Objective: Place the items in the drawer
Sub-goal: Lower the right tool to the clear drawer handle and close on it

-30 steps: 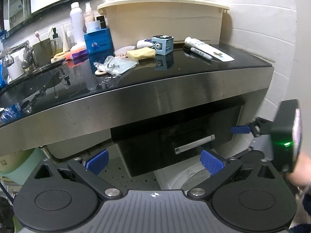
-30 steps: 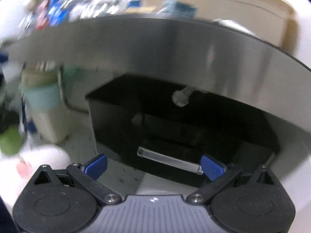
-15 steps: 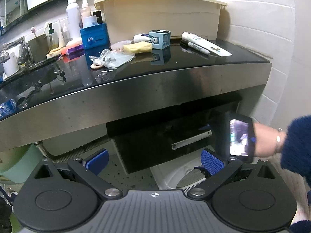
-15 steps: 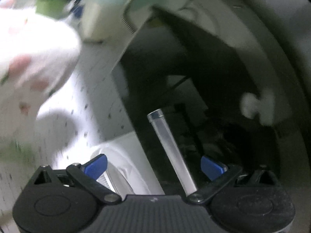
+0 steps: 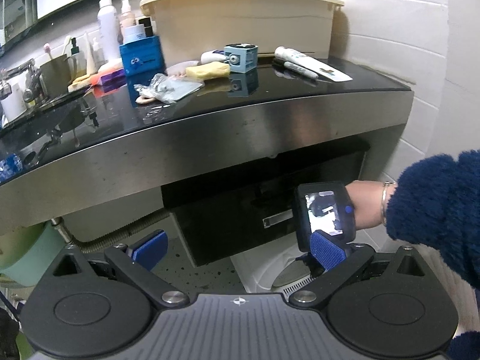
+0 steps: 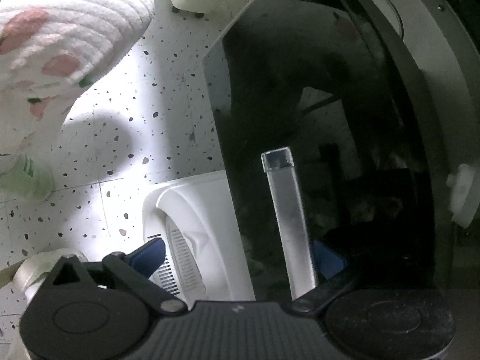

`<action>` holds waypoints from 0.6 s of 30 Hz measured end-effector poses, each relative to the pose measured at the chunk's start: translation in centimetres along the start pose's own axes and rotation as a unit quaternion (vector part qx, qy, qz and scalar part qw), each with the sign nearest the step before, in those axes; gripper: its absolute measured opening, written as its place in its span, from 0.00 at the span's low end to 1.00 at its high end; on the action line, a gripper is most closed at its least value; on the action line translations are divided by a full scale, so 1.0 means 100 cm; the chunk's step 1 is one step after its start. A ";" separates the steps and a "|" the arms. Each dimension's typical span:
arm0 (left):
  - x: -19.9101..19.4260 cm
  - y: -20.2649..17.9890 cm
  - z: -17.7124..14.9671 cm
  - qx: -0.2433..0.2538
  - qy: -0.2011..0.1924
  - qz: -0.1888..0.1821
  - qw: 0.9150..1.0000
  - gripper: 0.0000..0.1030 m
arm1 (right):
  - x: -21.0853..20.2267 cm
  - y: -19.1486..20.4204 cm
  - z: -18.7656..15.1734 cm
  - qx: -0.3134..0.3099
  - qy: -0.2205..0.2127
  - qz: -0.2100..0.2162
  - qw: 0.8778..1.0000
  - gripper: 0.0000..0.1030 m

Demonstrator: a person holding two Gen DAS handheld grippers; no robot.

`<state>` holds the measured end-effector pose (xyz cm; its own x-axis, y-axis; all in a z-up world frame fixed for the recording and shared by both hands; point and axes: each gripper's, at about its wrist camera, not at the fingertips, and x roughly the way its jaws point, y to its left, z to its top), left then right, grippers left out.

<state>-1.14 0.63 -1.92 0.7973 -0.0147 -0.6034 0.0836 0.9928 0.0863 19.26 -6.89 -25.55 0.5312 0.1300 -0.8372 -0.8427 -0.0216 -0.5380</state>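
1. The left gripper is hovering in front of the counter with its jaws spread wide and nothing between the blue pads.
2. The right gripper is pointing at the black drawer under the counter. Its jaws are apart, with the clear bar handle running between them, nearer the right pad. Whether either pad is touching the handle cannot be determined.
3. In the left wrist view, the right gripper's body, with a lit screen at its rear, is covering the right part of the handle. Only the left end of the bar is showing, at 5 o'clock from the view centre.
4. The drawer front is dark and reflective. Whether it is shut or slightly open is hard to make out in either view.
5. The person's hand is gripping the right gripper. A blue fleece sleeve is covering the arm and is cut off at the 3 o'clock edge.
6. The items are lying on the counter top toward 12 o'clock: a blue cube, a yellow sponge, a white tube, a pen and a clear packet. A beige tub is standing behind them.
7. In the right wrist view, a white fuzzy shape at 10 o'clock is blurred and cannot be identified. The drawer's interior is not visible.
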 end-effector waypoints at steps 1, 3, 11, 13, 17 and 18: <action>0.001 0.000 0.000 0.000 0.002 -0.002 1.000 0.99 | 0.002 0.000 0.000 -0.001 0.000 0.000 1.000 1.00; 0.001 -0.001 0.000 -0.003 0.006 -0.005 1.000 0.99 | 0.005 0.001 -0.001 -0.009 -0.002 -0.003 1.000 1.00; 0.000 -0.005 -0.001 0.000 0.010 -0.008 1.000 0.99 | 0.007 -0.002 0.001 0.007 0.004 -0.004 1.000 1.00; -0.001 -0.005 -0.001 0.001 0.011 -0.007 1.000 0.99 | 0.009 0.001 0.001 0.000 0.006 -0.013 1.000 1.00; -0.001 -0.006 -0.002 0.003 0.014 -0.005 1.000 0.99 | 0.010 0.001 0.000 -0.006 0.008 -0.016 1.000 1.00; -0.001 -0.006 -0.003 0.003 0.015 -0.006 1.000 0.99 | 0.009 0.000 0.001 -0.005 0.010 -0.013 1.000 1.00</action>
<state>-1.45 0.06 -2.12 0.7784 -0.0234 -0.6273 0.0970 0.9918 0.0833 19.73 -6.70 -26.34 0.5545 0.1115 -0.8247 -0.8278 -0.0280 -0.5604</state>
